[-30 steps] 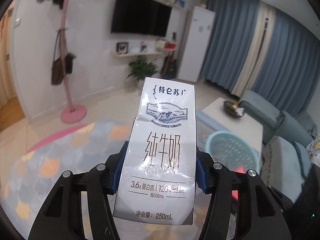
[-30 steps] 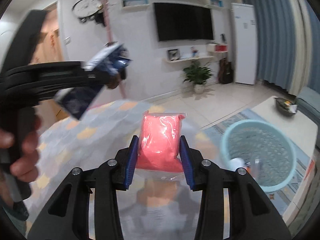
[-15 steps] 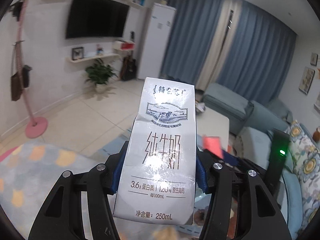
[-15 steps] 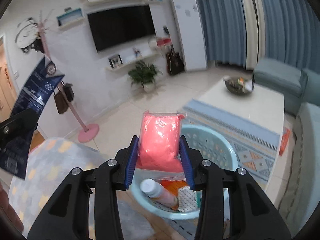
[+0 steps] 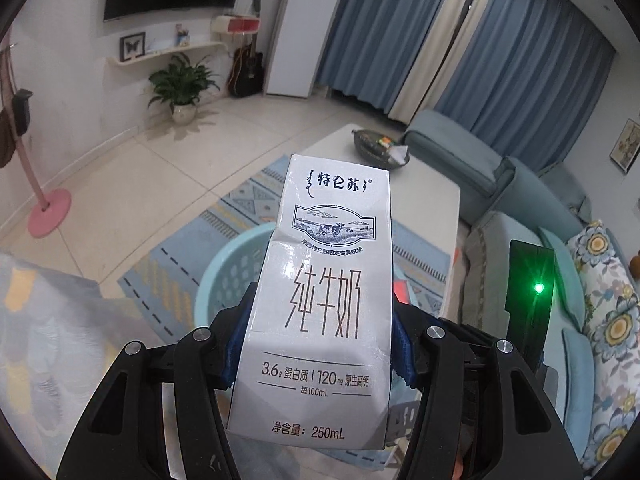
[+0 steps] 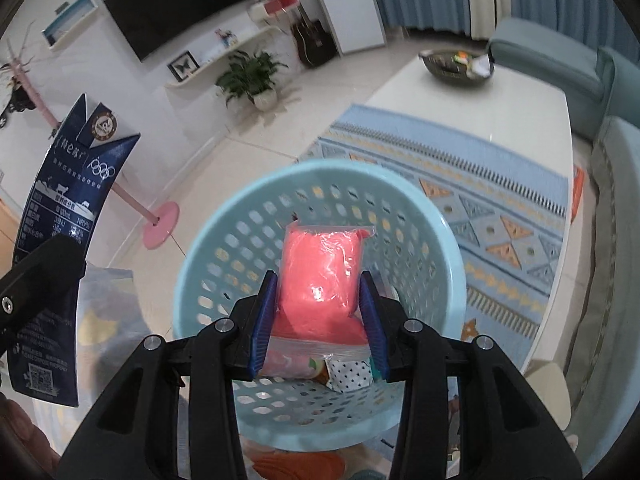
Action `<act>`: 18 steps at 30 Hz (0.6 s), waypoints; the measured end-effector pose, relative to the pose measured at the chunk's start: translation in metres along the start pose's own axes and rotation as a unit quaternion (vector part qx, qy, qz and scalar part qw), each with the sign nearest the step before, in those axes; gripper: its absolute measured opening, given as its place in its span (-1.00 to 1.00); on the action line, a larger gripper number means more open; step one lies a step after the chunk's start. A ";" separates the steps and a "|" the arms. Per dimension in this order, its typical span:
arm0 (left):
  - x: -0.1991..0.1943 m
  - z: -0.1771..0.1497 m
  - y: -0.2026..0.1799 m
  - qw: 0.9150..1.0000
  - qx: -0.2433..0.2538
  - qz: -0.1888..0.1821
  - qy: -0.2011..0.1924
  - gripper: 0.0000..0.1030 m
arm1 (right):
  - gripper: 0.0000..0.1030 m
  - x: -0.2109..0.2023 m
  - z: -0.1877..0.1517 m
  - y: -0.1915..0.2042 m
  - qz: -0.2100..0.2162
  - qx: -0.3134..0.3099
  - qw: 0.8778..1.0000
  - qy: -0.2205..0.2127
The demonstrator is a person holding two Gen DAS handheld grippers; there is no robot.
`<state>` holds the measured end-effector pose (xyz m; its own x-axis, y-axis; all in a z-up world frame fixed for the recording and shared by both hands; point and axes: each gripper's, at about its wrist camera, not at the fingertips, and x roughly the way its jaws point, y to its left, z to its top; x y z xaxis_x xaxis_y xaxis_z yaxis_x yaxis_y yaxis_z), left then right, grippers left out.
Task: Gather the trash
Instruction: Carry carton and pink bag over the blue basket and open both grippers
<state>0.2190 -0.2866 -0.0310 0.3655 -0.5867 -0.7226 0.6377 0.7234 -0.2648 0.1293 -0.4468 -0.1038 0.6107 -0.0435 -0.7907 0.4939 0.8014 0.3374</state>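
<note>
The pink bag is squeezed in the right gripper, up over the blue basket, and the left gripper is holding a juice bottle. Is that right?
Almost. The left gripper holds a milk carton, not a juice bottle; the left wrist view shows it clamped between the fingers. The rest is right: the right gripper squeezes the pink bag over the blue basket.
</note>
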 end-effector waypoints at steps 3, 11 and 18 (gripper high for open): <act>0.013 0.001 0.003 1.000 -0.008 0.004 0.013 0.16 | -0.17 0.011 -0.002 -0.012 0.003 0.015 1.000 0.019; 0.010 -0.005 0.003 1.000 -0.015 0.007 0.018 0.44 | 0.22 0.003 -0.008 -0.032 0.004 0.029 0.999 0.023; -0.032 -0.027 0.007 1.000 -0.013 0.011 -0.005 0.52 | 0.23 -0.028 -0.017 -0.014 0.027 0.003 0.999 0.021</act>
<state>0.1936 -0.2526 -0.0273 0.3854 -0.5741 -0.7224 0.6117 0.7451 -0.2659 0.0948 -0.4469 -0.0952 0.6108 0.0244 -0.7914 0.4644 0.7985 0.3830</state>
